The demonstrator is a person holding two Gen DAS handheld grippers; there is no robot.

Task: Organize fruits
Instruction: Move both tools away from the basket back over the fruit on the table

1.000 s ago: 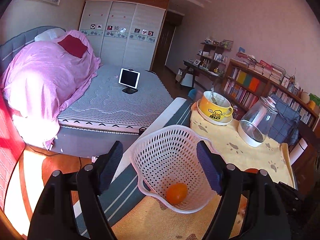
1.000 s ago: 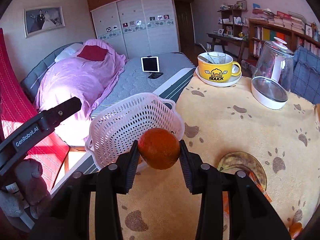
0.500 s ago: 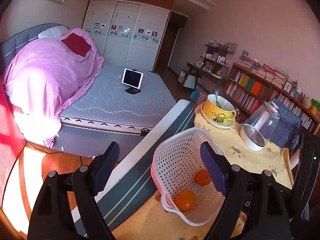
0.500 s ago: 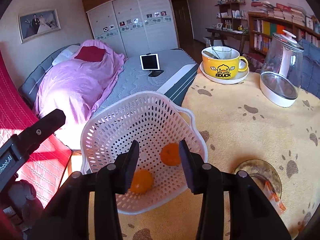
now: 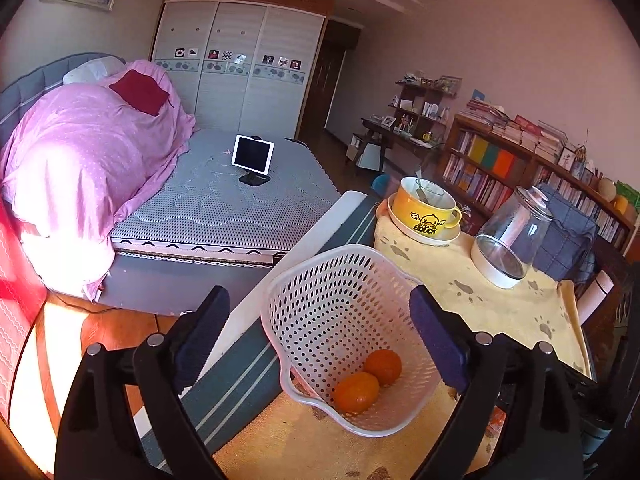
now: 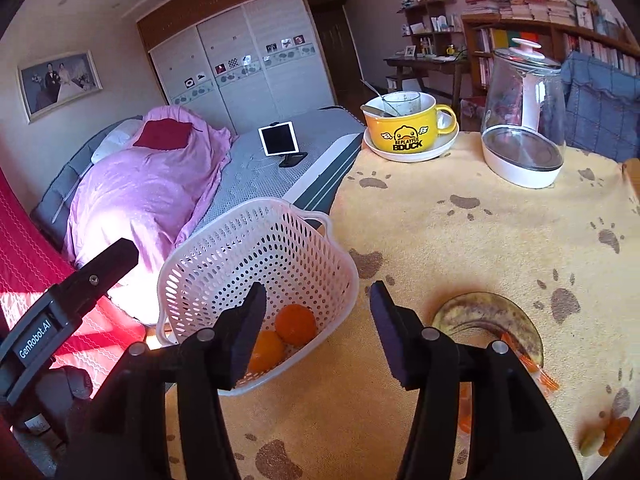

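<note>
Now two oranges lie touching in the bottom of the white perforated basket (image 5: 344,312), one nearer the rim (image 5: 356,392) and one just behind it (image 5: 383,366). The basket sits at the corner of the surface (image 6: 480,240), which is covered with a yellow cloth printed with brown paw marks, close to the edge that faces the bed (image 5: 224,204).

The left tongs (image 5: 318,336) stand wide open and empty, their blue-padded fingers either side of the basket in the wrist view without touching it. The right tongs (image 6: 318,332) are also open and hold nothing; they hover over the near wall of the basket, and both oranges show between and just past the left finger.

To the right of those tongs a heavily spotted banana (image 6: 486,320) lies curved on the cloth, well apart from the basket, with some orange scraps (image 6: 532,372) beside its end. Small blurred fruit pieces (image 6: 604,436) sit at the far right edge of that view; what they are cannot be told.

Farther back on the cloth a yellow duck mug (image 6: 408,128) stands on a white saucer with a spoon inside, and near it a glass jar with a white lid (image 6: 524,116) lies tipped on its side.

A tablet (image 5: 253,155) stands on the grey mattress.
</note>
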